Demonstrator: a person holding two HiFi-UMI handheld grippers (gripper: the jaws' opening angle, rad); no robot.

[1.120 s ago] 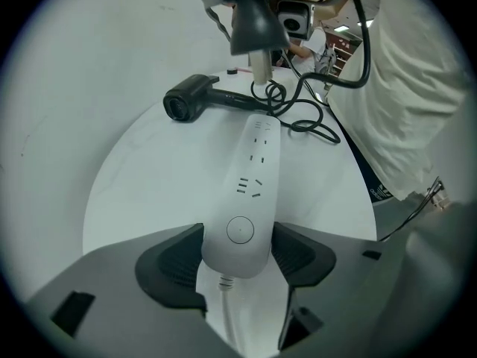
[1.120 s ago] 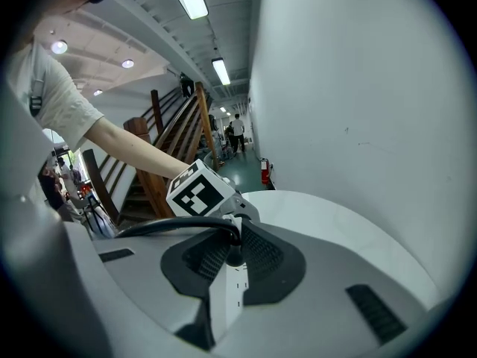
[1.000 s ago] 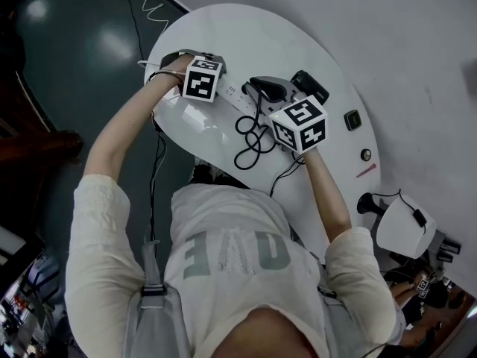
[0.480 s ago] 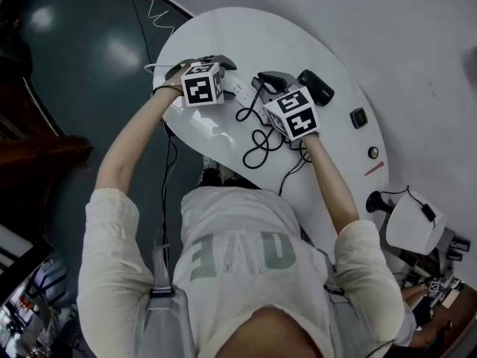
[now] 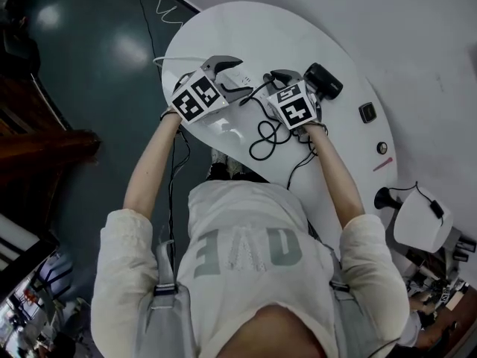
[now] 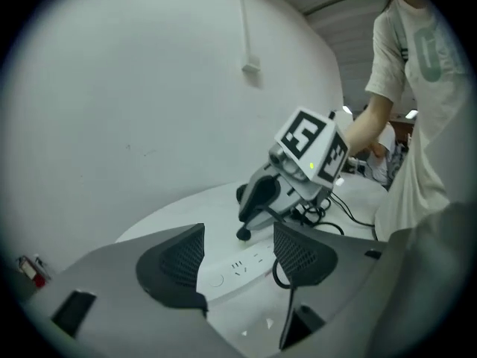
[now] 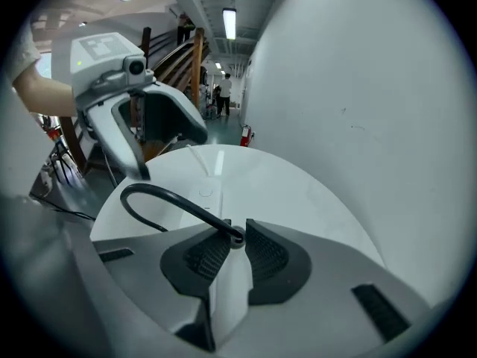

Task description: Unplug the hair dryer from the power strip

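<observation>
We look steeply down on a person at a white oval table (image 5: 246, 36), one gripper in each hand. The right gripper (image 7: 237, 237) is clamped on the end of a black cord (image 7: 160, 196), directly over the white power strip (image 6: 237, 268). The left gripper (image 6: 238, 237) is spread wide, its jaws having just been opening. Its pads touch nothing, and the strip lies below the gap. The hair dryer (image 5: 325, 80) lies on the table just beyond the right gripper.

We cannot tell whether the prongs are seated in the strip. If they are, we judge the main risk to be that the strip comes up with the plug, because nothing pins it down. The right jaws also pinch near the cord rather than around a broad plug body. A hard pull could slip along the cord or strain it. The loose loops (image 5: 262, 134) between the arms could catch a gripper.

Only the head view shows the hair dryer and the coiled cord. Only the right gripper view shows the pinch itself. The left gripper view alone shows the strip's free sockets (image 6: 258, 257) and its round button (image 6: 216, 280), with the right gripper seen side-on above them.
</observation>
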